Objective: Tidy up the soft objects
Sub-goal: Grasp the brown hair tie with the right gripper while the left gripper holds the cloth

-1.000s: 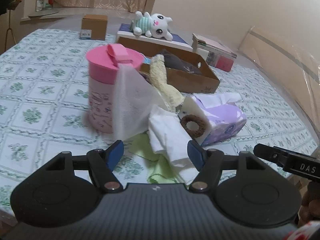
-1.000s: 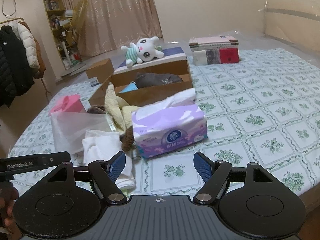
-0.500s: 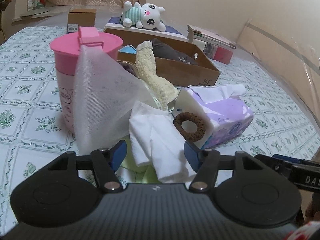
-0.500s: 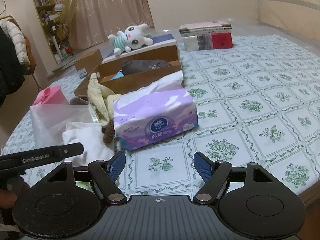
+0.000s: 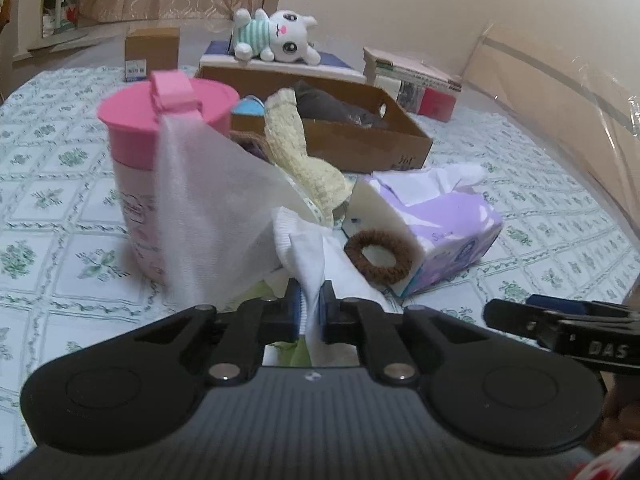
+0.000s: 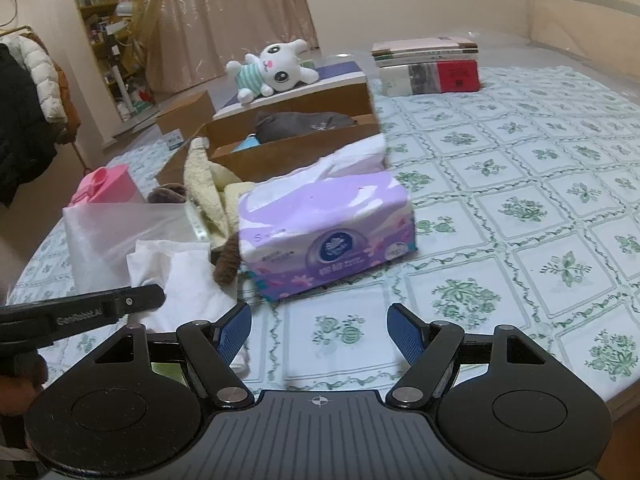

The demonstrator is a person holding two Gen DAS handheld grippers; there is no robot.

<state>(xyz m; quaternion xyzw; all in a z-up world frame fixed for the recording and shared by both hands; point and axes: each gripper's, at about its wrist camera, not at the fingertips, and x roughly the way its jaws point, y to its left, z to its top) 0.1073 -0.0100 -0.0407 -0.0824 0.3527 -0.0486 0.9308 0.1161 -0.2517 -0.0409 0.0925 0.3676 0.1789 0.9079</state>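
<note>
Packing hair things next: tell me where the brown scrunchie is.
In the left wrist view, the brown scrunchie leans against the purple tissue pack's near end, right of the white cloth.

A table under a green-and-white floral cloth (image 6: 520,184) is carrying everything. Sitting directly on it: a pink-lidded wipes canister (image 5: 160,152) at left, a brown cardboard tray (image 5: 360,140) behind the pile, a purple tissue pack (image 6: 328,236) lying just in front of the tray, a white cloth (image 5: 320,256) beside the canister, over a green cloth (image 5: 296,350). A small cardboard box (image 5: 152,52) is standing at the far edge; a stack of books (image 6: 428,68) is resting far right. A cream towel (image 5: 300,156) is draping from tray to cloth.
</note>
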